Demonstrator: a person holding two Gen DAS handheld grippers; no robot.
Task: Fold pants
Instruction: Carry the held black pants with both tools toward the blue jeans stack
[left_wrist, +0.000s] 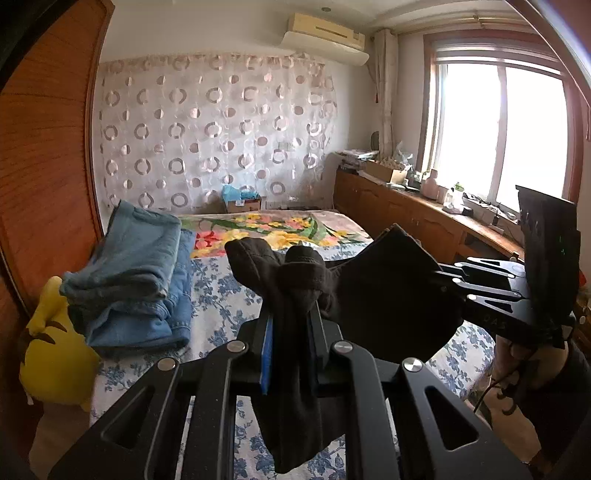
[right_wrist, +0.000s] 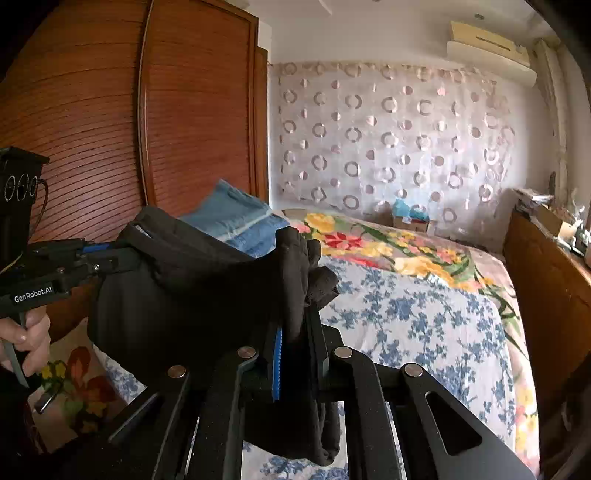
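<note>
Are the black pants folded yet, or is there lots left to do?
Not yet. Done: blue jeans already lie folded on the bed. In hand: the left tongs and right tongs each pinch the black pants, held bunched up above the bed. Left: lay them flat, fold them and set them down.

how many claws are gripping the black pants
2. The left claw pinches one bunched end of the black pants; the right claw pinches the other, fabric stretched between them above the bed.

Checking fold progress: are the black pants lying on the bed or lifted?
Lifted: black pants hang bunched between both hand-held grippers, above the bed.
</note>
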